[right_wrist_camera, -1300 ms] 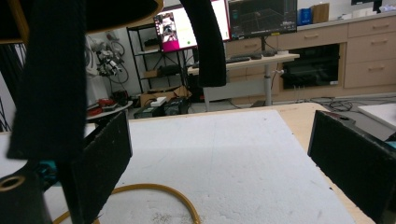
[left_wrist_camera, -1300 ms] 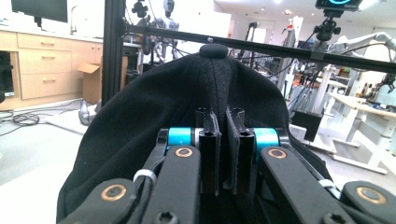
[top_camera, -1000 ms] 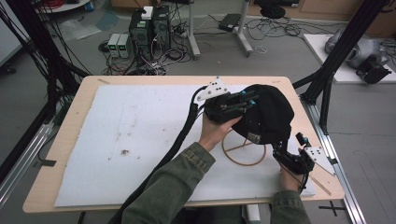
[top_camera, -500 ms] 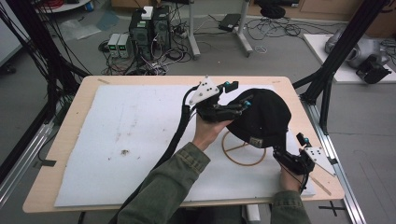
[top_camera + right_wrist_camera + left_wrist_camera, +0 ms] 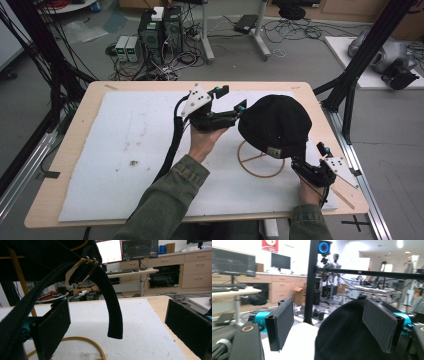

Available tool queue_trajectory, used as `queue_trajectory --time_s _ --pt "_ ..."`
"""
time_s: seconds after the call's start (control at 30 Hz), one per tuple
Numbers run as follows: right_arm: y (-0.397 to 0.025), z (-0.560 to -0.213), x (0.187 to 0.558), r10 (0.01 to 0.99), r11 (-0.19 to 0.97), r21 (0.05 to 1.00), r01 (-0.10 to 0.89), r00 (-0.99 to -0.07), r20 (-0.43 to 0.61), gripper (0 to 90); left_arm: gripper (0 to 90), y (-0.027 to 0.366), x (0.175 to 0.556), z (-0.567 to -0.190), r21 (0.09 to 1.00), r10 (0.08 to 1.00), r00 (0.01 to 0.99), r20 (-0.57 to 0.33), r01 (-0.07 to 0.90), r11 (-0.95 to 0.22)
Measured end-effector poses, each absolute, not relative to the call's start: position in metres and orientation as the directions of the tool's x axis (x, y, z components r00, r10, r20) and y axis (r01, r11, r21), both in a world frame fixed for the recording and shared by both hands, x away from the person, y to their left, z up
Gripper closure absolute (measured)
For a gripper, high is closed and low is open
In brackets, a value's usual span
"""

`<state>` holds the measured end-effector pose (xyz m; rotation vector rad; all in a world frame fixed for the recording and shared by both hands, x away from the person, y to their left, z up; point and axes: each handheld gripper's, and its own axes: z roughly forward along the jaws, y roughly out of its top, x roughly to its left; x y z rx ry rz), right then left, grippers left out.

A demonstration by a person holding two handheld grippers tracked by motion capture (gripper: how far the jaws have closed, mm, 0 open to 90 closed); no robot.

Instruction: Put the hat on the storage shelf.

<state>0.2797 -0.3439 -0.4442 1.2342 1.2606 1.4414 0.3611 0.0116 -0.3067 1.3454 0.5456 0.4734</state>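
Partly hidden stand [image 5: 260,161], beneath black cap [image 5: 276,125]

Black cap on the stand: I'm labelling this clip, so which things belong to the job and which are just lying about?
In the job:
- black cap
- yellow hat stand under it
- cap's strap hanging between the right gripper jaws
- left gripper, open at the cap's side

Lying about:
- white foam mat
- crumbs on it
- computers on the floor
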Motion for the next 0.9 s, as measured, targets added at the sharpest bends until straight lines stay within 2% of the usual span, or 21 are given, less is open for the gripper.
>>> queue_trajectory --time_s 0.07,0.2,0.43,0.9 --pt "-0.344 -0.444 0.28 0.976 -0.141 0.99 0.012 -0.165 0.141 5.3 21.7 0.02 0.36 -0.309 0.988 0.628 0.773 -0.091 -0.011 0.157" --pt "-0.343 -0.444 0.281 0.976 -0.145 0.989 0.015 -0.164 0.145 5.3 21.0 0.04 0.357 -0.314 0.991 0.665 0.743 -0.077 -0.019 0.135" --pt "-0.343 -0.444 0.281 0.977 -0.136 0.991 0.012 -0.163 0.137 5.3 20.8 0.078 0.353 -0.325 0.989 0.71 0.696 -0.106 -0.002 0.15" --pt "-0.342 -0.444 0.281 0.979 -0.124 0.992 0.015 -0.161 0.124 5.3 19.5 0.116 0.346 -0.343 0.994 0.777 0.624 -0.086 -0.004 0.113"
